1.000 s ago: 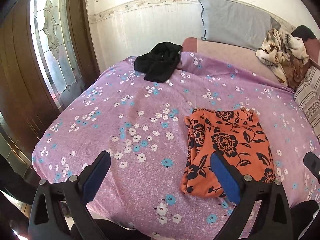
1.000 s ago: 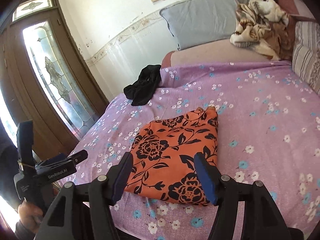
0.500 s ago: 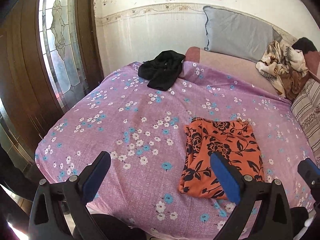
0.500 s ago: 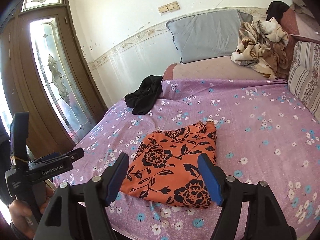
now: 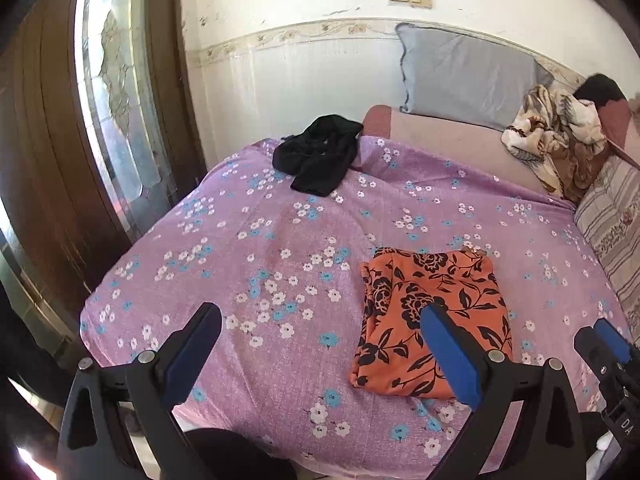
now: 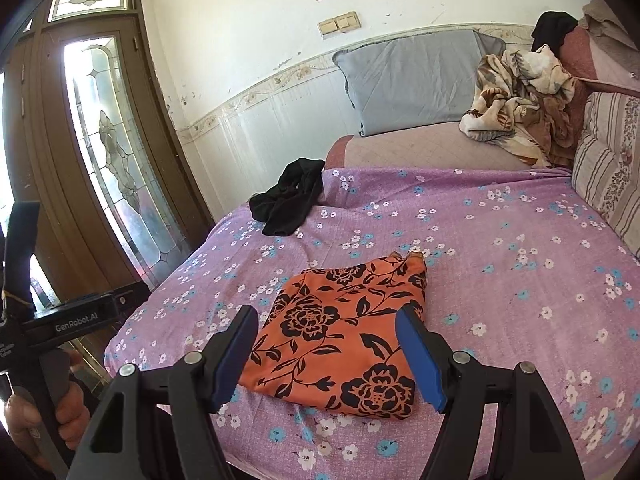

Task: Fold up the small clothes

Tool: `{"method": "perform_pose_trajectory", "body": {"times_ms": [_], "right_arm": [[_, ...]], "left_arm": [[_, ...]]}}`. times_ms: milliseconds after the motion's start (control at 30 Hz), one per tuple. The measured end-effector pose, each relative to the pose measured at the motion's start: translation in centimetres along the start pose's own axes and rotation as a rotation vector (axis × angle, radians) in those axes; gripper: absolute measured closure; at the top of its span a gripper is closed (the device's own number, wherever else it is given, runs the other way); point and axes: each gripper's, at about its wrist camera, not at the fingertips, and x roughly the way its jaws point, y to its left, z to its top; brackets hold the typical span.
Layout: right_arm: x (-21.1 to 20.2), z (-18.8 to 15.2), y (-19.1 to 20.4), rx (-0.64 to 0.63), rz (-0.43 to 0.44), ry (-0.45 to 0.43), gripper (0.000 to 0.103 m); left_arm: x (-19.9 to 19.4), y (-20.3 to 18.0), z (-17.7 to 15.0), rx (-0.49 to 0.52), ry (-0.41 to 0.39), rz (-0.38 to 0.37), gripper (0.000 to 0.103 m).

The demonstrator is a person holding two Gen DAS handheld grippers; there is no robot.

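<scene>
We hold both grippers over the near edge of the bed (image 5: pixel 260 240), nothing between either pair of fingers. Left gripper (image 5: pixel 320 354): fingers spread wide. Right gripper (image 6: pixel 328 354): fingers apart too, they've just been opening; in the left view only its blue tip shows, cut off at 4 o'clock.

The hand (image 6: pixel 44 420) at 8 o'clock in the right view is mostly hidden behind the left gripper's handle.

Folded orange floral garment (image 6: pixel 344 340) lies flat on the purple flowered sheet, centre. Crumpled black garment (image 5: pixel 316 156) at 11 o'clock near the wall. Glass door (image 6: pixel 104 152) at 9 o'clock, grey pillow (image 5: pixel 468 76) at 1 o'clock, bundled blanket (image 5: pixel 556 136) at 2 o'clock.
</scene>
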Motion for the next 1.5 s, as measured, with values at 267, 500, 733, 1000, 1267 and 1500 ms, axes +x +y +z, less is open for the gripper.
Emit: {"method": "perform_pose_trajectory", "body": {"times_ms": [267,500,733,1000,1267,1500], "right_arm": [[-0.2,-0.1,0.0,-0.006,0.001,-0.003,0.029],[-0.4,-0.2,0.9,-0.03,0.011,0.003,0.029],[-0.5,-0.1,2.3,-0.058,0.024,0.011,0.029],[-0.8,0.2,3.6,-0.081,0.04,0.004,0.029],[-1.4,0.6,4.2,-0.105,0.03,-0.009,0.029],[-1.3,1.0,4.6,-0.122,0.021,-0.012,0.029]], "left_arm": [[-0.5,-0.6,0.3,0.029,-0.017,0.022,0.003],[-0.9,-0.5,0.3,0.022,-0.018,0.018,0.003],[-1.9,-0.4,0.6,0.018,-0.043,0.011,0.003],[-3.0,0.2,1.0,0.017,-0.069,-0.003,0.003],[-3.6,0.8,1.3,-0.005,-0.087,-0.02,0.003],[-3.1,0.8,1.4,-0.012,-0.089,-0.025,0.003]]}}
